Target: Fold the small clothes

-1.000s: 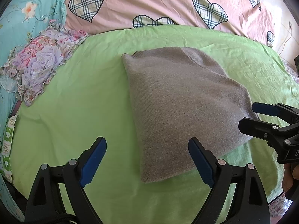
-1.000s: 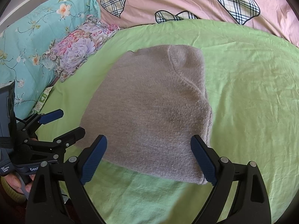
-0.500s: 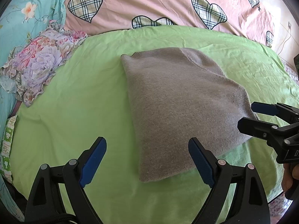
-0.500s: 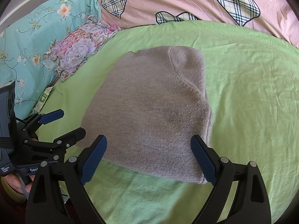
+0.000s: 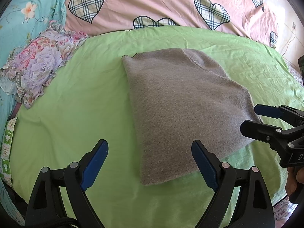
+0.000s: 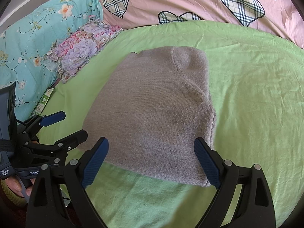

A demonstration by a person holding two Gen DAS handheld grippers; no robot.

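Note:
A grey knitted garment (image 5: pixel 182 106) lies folded into a compact block on the green sheet (image 5: pixel 76 114); it also fills the middle of the right wrist view as the grey garment (image 6: pixel 155 110). My left gripper (image 5: pixel 150 148) hovers open just short of the garment's near left corner, nothing between its blue pads. My right gripper (image 6: pixel 151 146) hovers open over the garment's near edge, also empty. Each gripper shows in the other's view: the right gripper (image 5: pixel 266 117) at the right, the left gripper (image 6: pixel 64 123) at the left.
A pink quilt (image 5: pixel 171 5) with checked hearts lies along the back of the bed. A flowered frilled pillow (image 5: pixel 38 66) and a turquoise floral cover (image 6: pixel 28 38) sit at the left. The green sheet runs to the bed's edge at the right, floor beyond.

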